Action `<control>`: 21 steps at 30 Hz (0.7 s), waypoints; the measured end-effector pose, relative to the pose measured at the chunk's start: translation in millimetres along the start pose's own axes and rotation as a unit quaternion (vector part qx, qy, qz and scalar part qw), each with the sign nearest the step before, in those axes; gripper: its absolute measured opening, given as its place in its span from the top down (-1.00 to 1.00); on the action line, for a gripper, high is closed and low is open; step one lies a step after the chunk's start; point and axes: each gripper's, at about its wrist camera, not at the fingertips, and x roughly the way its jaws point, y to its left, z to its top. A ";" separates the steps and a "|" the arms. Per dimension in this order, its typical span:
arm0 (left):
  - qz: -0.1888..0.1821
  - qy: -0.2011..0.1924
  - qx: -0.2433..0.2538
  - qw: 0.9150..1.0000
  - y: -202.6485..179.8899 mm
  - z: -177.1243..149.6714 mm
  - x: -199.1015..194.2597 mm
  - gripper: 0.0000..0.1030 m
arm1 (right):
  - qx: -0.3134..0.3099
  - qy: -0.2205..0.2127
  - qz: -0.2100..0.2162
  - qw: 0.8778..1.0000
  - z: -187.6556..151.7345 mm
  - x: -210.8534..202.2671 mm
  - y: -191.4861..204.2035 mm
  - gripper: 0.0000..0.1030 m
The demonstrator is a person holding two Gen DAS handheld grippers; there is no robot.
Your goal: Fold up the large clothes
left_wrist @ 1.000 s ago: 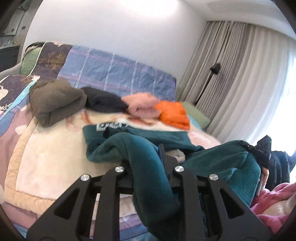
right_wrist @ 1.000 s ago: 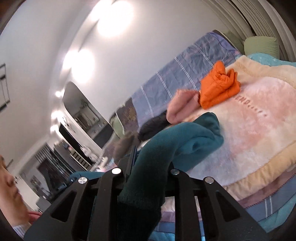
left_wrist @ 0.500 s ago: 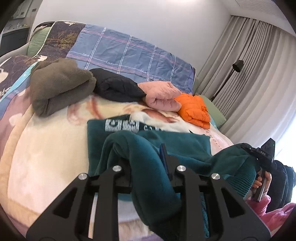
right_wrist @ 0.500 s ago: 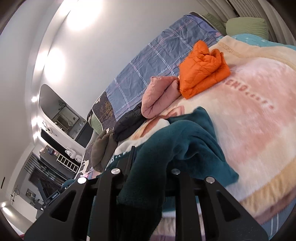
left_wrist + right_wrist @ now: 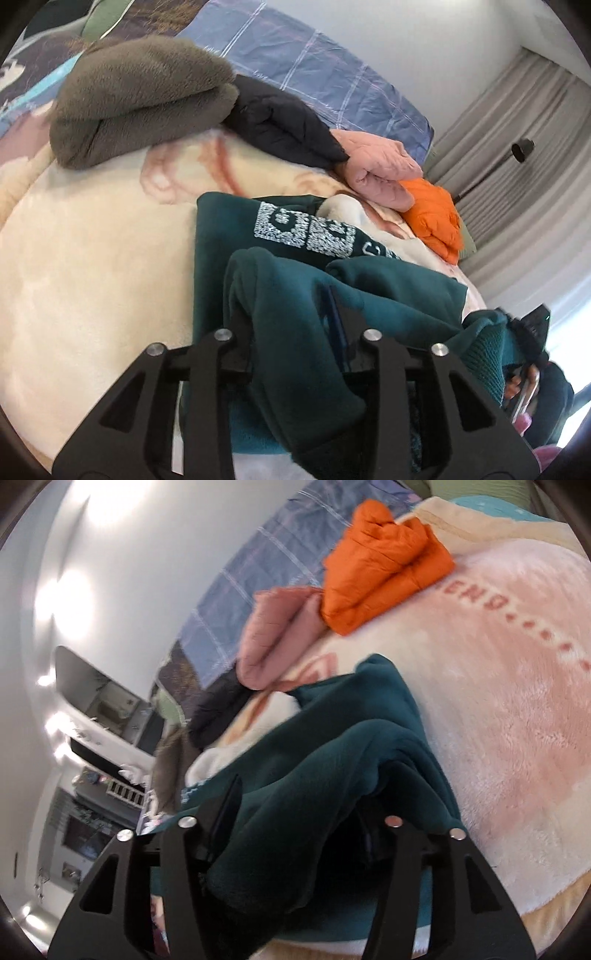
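1. Left gripper (image 5: 295, 325): both jaws are closed on a thick fold of the teal sweatshirt (image 5: 280, 236), which drapes over and between them and hides the fingertips.
2. Right gripper (image 5: 295, 812): likewise clamped on a bunched fold of the same teal sweatshirt (image 5: 354, 738); the cloth covers the gap between the jaws.
3. The sweatshirt lies on a cream-and-pink plush blanket (image 5: 92, 258), its white printed lettering (image 5: 306, 232) facing up, with part of the fabric lifted toward the two grippers.
4. Along the far side of the blanket stands a row of folded garments, each touching the next: a brown fleece (image 5: 140, 99), a black jacket (image 5: 284, 125), a pink quilted jacket (image 5: 380, 166) and an orange puffer jacket (image 5: 436, 218).
5. Behind the row: a blue checked bedcover (image 5: 317, 70); to the right, grey curtains (image 5: 517, 155) and a black floor lamp (image 5: 521, 151).
6. In the right wrist view, the orange puffer jacket (image 5: 384, 561) and the pink jacket (image 5: 280, 638) sit beyond the sweatshirt, apart from it.
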 end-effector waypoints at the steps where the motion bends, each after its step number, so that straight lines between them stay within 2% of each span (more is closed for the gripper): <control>1: -0.003 -0.001 0.007 1.000 -3.8 -2.1 -2.7 0.05 | 0.002 -0.002 0.010 1.000 -1.3 -4.7 0.1 -0.19; 2: -0.006 -0.003 0.011 1.000 -6.7 -3.8 -5.4 -0.07 | 0.004 -0.005 0.021 1.000 -3.9 -11.6 0.3 -0.23; 3: -0.005 -0.007 0.014 1.000 -9.4 -5.2 -9.6 -0.39 | 0.002 -0.007 0.025 1.000 -4.9 -16.9 2.0 -0.27; 4: 0.013 -0.015 0.020 1.000 -11.9 -6.0 -14.3 -0.68 | -0.003 -0.009 0.026 1.000 -6.3 -21.5 3.4 -0.30; 5: 0.042 -0.032 0.036 0.998 -16.2 -7.4 -22.7 -0.69 | -0.014 -0.009 0.023 1.000 -8.3 -26.9 6.4 -0.35; 6: 0.049 -0.036 0.043 0.997 -17.9 -7.5 -27.0 -0.69 | -0.023 -0.009 0.018 1.000 -9.4 -30.0 8.0 -0.36; 10: 0.045 -0.056 0.037 0.997 -15.4 -10.6 -52.8 -0.69 | -0.055 -0.005 0.000 0.998 -14.4 -40.8 18.9 -0.44; 12: 0.056 -0.073 0.049 0.995 -19.6 -15.9 -67.4 -0.69 | -0.069 -0.007 -0.003 0.998 -17.3 -43.6 24.9 -0.62; 15: 0.056 -0.085 0.072 0.992 -30.4 -21.8 -80.5 -0.69 | -0.091 -0.014 -0.017 0.996 -21.2 -44.8 33.5 -0.64; 18: 0.042 -0.076 0.112 0.990 -47.8 -30.3 -88.3 -0.69 | -0.094 -0.019 -0.025 0.995 -21.4 -41.1 34.3 -0.64; 21: 0.053 -0.045 0.140 0.988 -54.9 -42.9 -88.5 -0.69 | -0.080 -0.023 -0.020 0.996 -20.2 -37.5 28.7 -0.64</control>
